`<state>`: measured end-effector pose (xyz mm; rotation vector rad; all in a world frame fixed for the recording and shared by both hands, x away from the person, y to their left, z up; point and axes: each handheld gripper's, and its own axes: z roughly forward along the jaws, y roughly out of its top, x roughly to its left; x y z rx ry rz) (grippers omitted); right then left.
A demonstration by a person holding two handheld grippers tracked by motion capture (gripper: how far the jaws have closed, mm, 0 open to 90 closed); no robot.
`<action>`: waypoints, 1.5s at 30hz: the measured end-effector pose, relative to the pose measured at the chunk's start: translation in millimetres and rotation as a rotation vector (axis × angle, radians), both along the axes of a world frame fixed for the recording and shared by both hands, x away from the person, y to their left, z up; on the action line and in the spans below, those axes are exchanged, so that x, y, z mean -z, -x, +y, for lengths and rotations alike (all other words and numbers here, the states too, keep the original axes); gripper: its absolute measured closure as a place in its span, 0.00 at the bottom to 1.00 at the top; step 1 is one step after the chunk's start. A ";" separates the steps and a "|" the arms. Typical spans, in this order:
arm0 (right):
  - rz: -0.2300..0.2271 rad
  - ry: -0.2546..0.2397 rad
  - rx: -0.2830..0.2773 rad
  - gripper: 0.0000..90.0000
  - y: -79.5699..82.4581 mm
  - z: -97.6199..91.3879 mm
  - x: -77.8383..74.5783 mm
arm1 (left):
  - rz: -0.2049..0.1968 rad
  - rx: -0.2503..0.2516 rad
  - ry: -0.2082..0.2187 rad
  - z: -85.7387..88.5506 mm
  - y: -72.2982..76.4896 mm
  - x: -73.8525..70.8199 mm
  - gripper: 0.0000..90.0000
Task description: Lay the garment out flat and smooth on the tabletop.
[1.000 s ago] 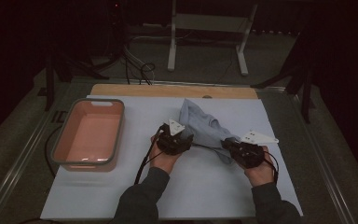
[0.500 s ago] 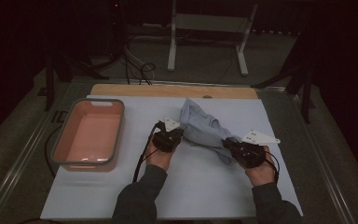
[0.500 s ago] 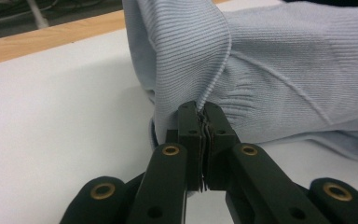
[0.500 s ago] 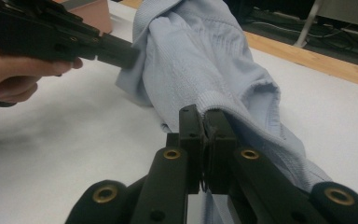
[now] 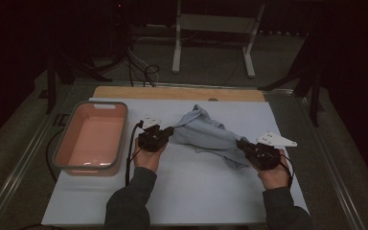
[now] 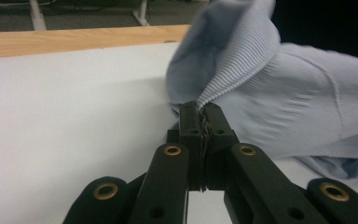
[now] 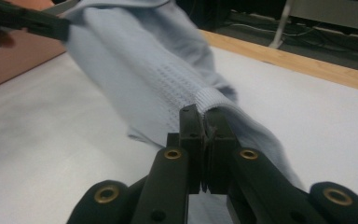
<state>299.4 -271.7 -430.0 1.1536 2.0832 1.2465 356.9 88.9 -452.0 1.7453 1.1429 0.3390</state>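
While the white-topped bench (image 5: 182,191) spans most of the high view, with a salmon-pink tub (image 5: 92,139) sitting at its left side, the work centres on a pale blue knit garment (image 5: 206,134) stretched between the two claws near the middle of the bench. It looks like a small sweater or similar top: fine ribbed knit along one edge (image 6: 233,79), a patch of open-weave texture on the body (image 7: 168,100), soft folds sagging back onto the bench surface. Such cloth should handle as light, limp and stretchy, not fragile and not slippery; it will droop wherever unsupported, so the ribbed hems and cuffs are judged the best places to hold, being thicker and less likely to slide out. The left claw (image 6: 200,109) has just been closing and is now pressed together, pinching a ribbed edge of the garment. The right claw (image 7: 204,116) is likewise clamped on a ribbed band at the other end, well apart from the left.
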 end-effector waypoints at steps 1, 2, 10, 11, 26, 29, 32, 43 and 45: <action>-0.001 -0.003 0.009 0.98 0.1 -1.9 -0.5 | 0.001 -0.003 0.006 3.3 0.3 0.3 1.00; -0.004 -0.006 0.014 0.98 -0.1 -3.7 -1.0 | 0.002 -0.006 0.011 5.4 0.6 0.5 1.00; 0.011 0.008 -0.010 0.98 0.2 0.6 2.0 | -0.002 0.040 -0.015 1.5 6.9 5.2 0.89; 0.014 0.011 -0.018 0.98 0.3 3.1 2.9 | -0.007 0.050 -0.010 0.5 7.3 4.6 0.83; 0.029 0.034 -0.112 0.98 4.1 21.9 10.2 | -0.062 0.093 -0.106 -29.1 2.9 -2.6 0.65; 0.033 0.038 -0.124 0.98 4.6 23.8 11.7 | -0.069 0.091 -0.127 -32.9 1.6 -2.5 0.66; 0.036 0.040 -0.128 0.98 4.9 24.8 12.3 | -0.078 0.094 -0.125 -34.2 1.4 -4.0 0.68; 0.032 0.041 -0.126 0.98 5.6 21.9 10.6 | -0.025 0.089 -0.196 -39.9 -8.1 6.9 0.72; 0.029 0.038 -0.123 0.98 5.4 19.8 9.9 | -0.019 0.084 -0.215 -39.4 -9.5 8.3 0.78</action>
